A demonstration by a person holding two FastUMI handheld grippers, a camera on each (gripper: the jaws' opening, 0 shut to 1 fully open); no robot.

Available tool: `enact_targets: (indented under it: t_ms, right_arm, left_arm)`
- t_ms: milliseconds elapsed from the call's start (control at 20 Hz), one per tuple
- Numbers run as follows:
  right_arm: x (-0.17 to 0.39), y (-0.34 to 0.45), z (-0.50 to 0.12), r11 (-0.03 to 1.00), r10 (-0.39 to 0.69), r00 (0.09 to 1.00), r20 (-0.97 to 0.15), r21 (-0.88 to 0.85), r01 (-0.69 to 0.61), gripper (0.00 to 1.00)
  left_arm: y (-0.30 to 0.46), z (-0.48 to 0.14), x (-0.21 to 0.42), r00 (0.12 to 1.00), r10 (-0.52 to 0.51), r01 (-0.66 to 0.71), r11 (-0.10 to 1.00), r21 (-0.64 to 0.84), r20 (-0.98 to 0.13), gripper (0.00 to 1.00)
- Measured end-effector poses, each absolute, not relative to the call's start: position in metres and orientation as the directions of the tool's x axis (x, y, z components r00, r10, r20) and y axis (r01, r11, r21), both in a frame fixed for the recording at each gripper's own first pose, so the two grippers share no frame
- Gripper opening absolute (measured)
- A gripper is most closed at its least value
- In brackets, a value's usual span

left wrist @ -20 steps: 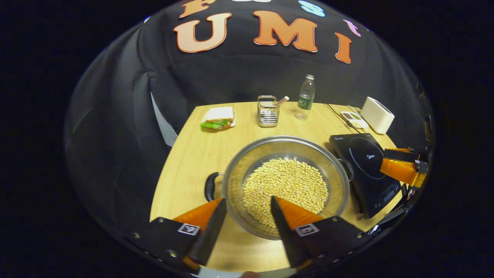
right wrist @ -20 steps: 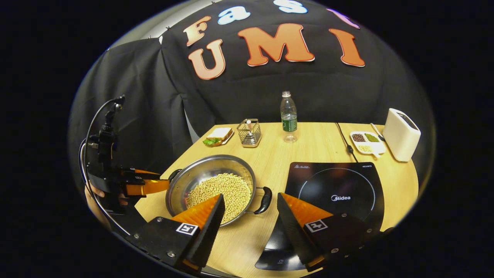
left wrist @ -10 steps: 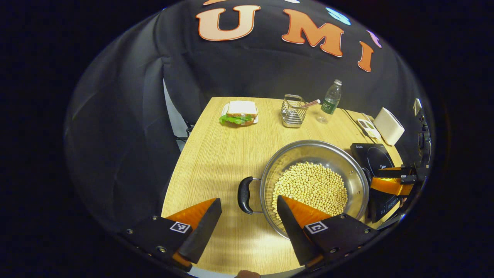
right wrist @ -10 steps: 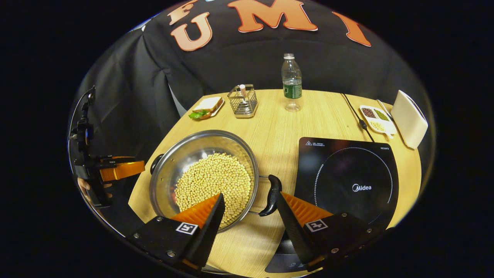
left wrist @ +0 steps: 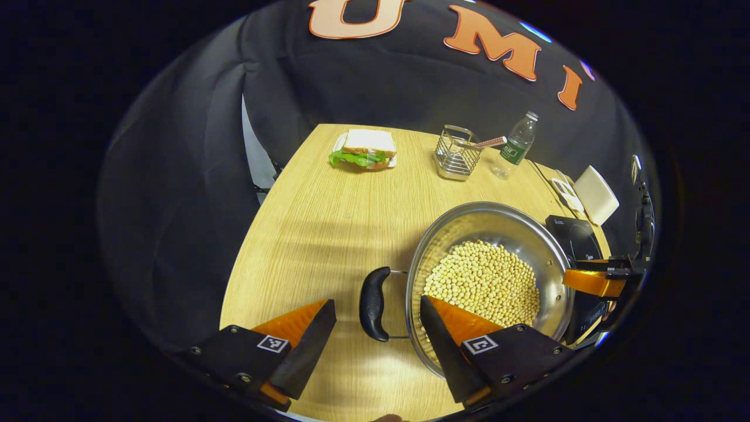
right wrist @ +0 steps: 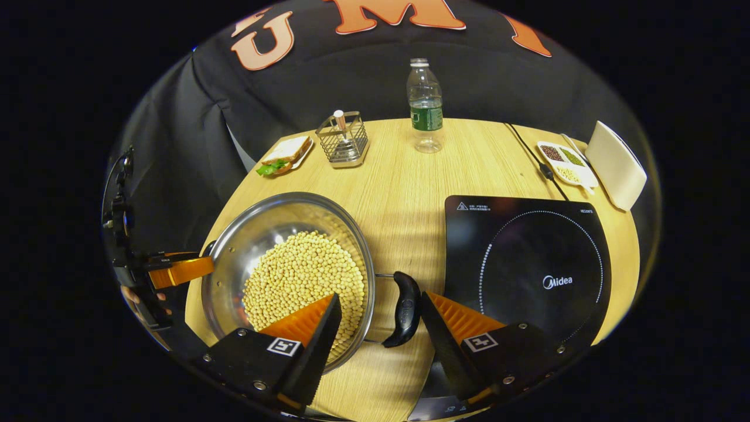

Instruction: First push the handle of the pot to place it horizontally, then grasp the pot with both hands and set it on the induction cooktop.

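A steel pot (left wrist: 498,223) (right wrist: 258,223) full of pale beans sits on the wooden table, left of the black induction cooktop (right wrist: 521,258) (left wrist: 577,234). My left gripper (left wrist: 375,334) is open, its fingers either side of the pot's black left handle (left wrist: 374,303), not pressing it. My right gripper (right wrist: 378,328) is open around the black right handle (right wrist: 404,308); its left finger hangs over the beans. Each gripper's orange finger also shows at the pot's far rim, the right gripper (left wrist: 592,281) and the left gripper (right wrist: 176,271).
At the back of the table (left wrist: 328,223) stand a sandwich on a plate (left wrist: 363,149), a wire caddy (right wrist: 344,139), a water bottle (right wrist: 425,105), a small divided dish (right wrist: 565,164) and a white box (right wrist: 615,167). A cable (right wrist: 530,155) runs to the cooktop.
Both grippers have come down and closer to the pot; each now straddles a handle that sat off to one side before. The pot itself has not visibly moved.
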State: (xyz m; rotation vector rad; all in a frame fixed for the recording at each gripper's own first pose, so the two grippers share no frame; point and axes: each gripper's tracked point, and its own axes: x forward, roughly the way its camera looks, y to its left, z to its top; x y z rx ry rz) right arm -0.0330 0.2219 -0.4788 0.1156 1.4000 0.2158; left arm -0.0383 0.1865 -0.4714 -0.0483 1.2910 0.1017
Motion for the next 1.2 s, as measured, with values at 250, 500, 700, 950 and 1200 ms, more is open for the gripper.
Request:
enact_targets:
  t_ms: [250,500,700,950,1200]
  right_arm:
    - [-0.033,0.224,-0.497,0.979,0.191,0.129,-0.973,0.179,-0.099,0.84]
    - [-0.037,0.223,-0.515,0.980,0.186,0.102,-0.977,0.178,-0.083,0.71]
    - [-0.036,0.225,-0.522,0.980,0.170,0.126,-0.977,0.155,-0.121,0.60]
    - [-0.039,0.226,-0.526,0.980,0.192,0.114,-0.975,0.184,-0.072,0.65]
    - [-0.037,0.225,-0.525,0.979,0.201,0.145,-0.969,0.194,-0.062,0.59]
  left_arm:
    - [0.181,-0.486,-0.036,0.281,0.018,-0.101,0.995,-0.010,-0.960,0.92]
    - [0.172,-0.497,-0.032,0.302,0.027,-0.067,0.998,0.007,-0.953,0.86]
    - [0.183,-0.508,-0.038,0.295,0.102,-0.074,0.994,0.084,-0.950,0.73]
    - [0.183,-0.506,-0.034,0.350,0.120,-0.099,0.991,0.090,-0.929,0.63]
    - [0.183,-0.504,-0.032,0.408,0.149,-0.091,0.988,0.123,-0.900,0.59]
